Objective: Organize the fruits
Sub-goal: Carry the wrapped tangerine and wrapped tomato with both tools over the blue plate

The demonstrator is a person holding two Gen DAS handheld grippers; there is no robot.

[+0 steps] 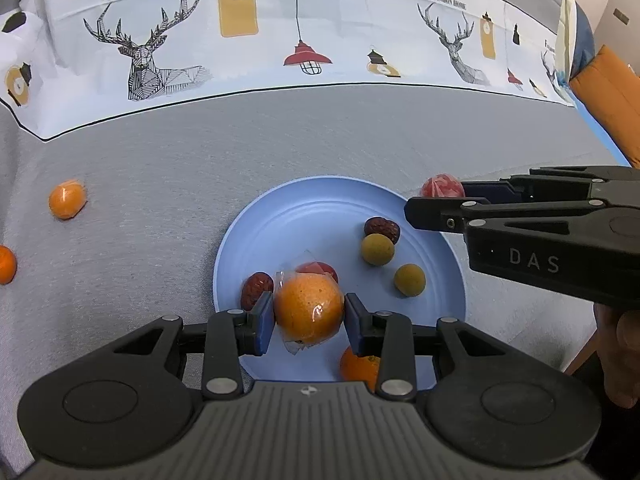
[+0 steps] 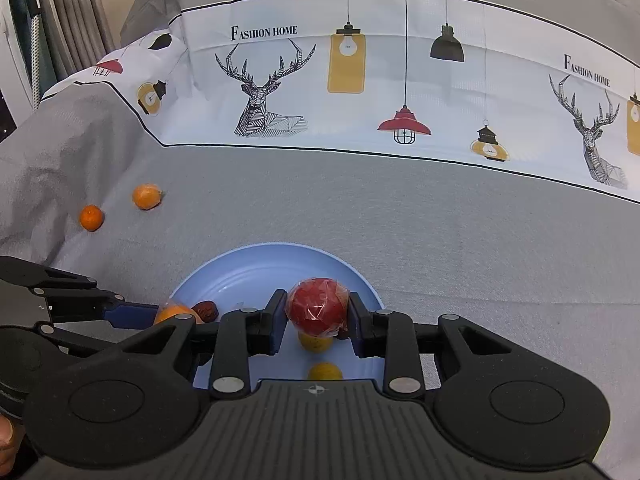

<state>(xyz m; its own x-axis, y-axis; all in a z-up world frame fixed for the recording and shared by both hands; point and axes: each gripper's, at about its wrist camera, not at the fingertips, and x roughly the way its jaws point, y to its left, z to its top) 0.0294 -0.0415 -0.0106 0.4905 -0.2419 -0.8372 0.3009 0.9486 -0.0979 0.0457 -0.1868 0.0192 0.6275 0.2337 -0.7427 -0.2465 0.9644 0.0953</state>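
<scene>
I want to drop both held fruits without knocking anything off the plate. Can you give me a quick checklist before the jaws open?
1. Left gripper jaws shut on the wrapped orange: ok.
2. Right gripper jaws shut on the wrapped red fruit: ok.
3. Both held fruits over the blue plate: ok.
4. Bare landing spot under the orange: not ok, a red fruit and a date lie close behind it.
5. Height above the plate: cannot tell.
6. Two loose oranges remain on the cloth: not ok.
</scene>
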